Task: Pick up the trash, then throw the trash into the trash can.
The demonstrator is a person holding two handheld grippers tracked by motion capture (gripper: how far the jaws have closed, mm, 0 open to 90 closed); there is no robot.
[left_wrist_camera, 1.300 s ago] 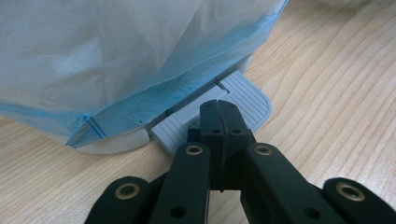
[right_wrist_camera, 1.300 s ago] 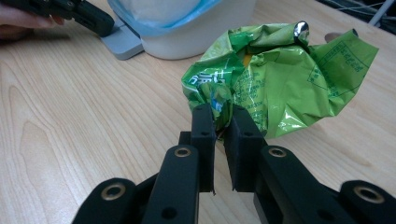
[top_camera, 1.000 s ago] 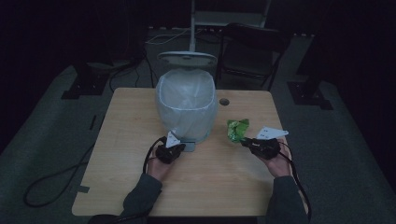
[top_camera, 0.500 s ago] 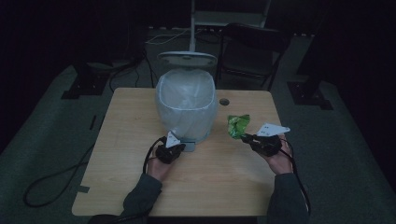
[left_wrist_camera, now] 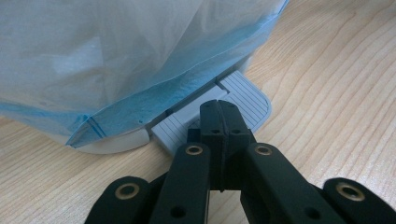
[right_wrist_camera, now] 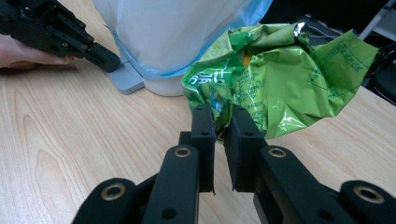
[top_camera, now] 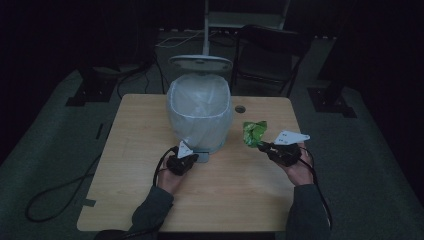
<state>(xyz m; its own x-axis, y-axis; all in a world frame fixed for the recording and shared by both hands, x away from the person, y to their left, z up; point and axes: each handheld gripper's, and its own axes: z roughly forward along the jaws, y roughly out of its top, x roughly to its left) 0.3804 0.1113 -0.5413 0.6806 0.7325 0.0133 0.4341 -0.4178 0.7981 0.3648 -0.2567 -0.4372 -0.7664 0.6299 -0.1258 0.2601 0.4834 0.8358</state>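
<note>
wrapper: the crumpled green wrapper (top_camera: 254, 133) sits a touch higher up the table than a second ago, nearer the bin's side
right gripper: the right gripper (top_camera: 262, 145), clamped on that wrapper, nudged forward and slightly toward the bin
right hand: the person's right hand (top_camera: 298, 167) followed along, just a small shift

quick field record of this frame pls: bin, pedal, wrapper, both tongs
bin: white pedal bin, lid up, pale bag liner, on wooden table
pedal: grey, ribbed, at bin's base
left tongs: shut, empty, tips pressing on pedal
right tongs: shut on green wrapper
green wrapper: crumpled, held right of the bin, not yet in it
</note>
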